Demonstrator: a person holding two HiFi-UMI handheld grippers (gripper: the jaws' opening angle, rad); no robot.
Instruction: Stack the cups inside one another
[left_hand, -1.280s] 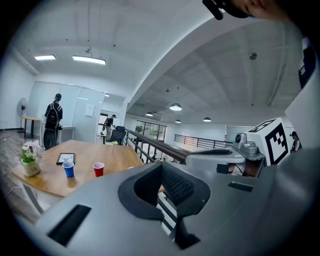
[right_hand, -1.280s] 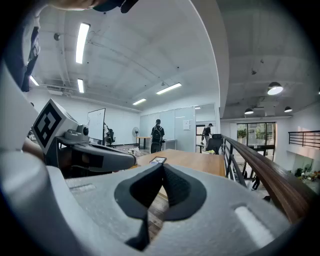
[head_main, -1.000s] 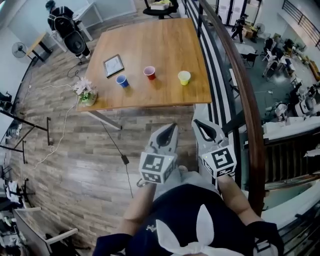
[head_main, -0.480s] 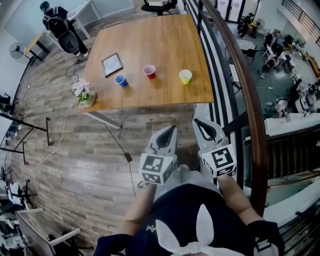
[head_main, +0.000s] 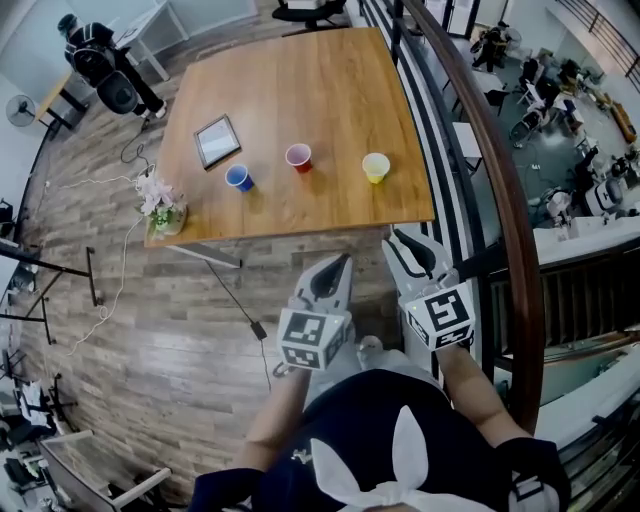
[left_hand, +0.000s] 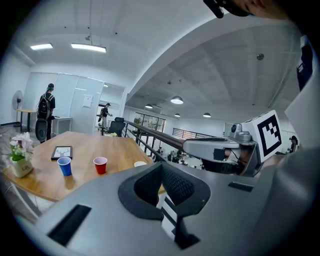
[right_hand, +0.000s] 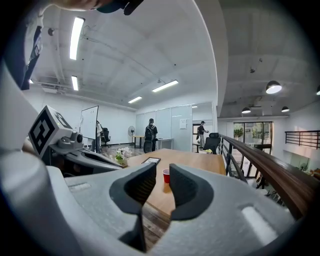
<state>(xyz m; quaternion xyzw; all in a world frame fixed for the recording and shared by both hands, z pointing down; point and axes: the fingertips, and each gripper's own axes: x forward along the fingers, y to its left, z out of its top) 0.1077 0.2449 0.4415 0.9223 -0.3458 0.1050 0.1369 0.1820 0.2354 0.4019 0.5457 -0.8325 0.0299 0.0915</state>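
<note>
Item 1: rectangular wooden counter (head_main: 330, 90); carries 3 upright cups in a row, well apart, none nested: small blue plastic cup (head_main: 238, 178), small red plastic cup (head_main: 298, 157), small yellow plastic cup (head_main: 376, 167).
Item 2: left claw (left_hand: 160, 167), clenched, empty; right claw (right_hand: 162, 175), jaws opening, nothing between them; both short of the counter.
Step, judged: approach; next calls for reaching 1 cup and gripping its wall.

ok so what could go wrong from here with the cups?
The floor cable lies near the path to the table: possible trip.
The flower vase stands at the table's near left corner; the left gripper heading for the blue cup might clip it.
The yellow cup stands nearest the right edge; a clumsy pinch could knock it off.
</note>
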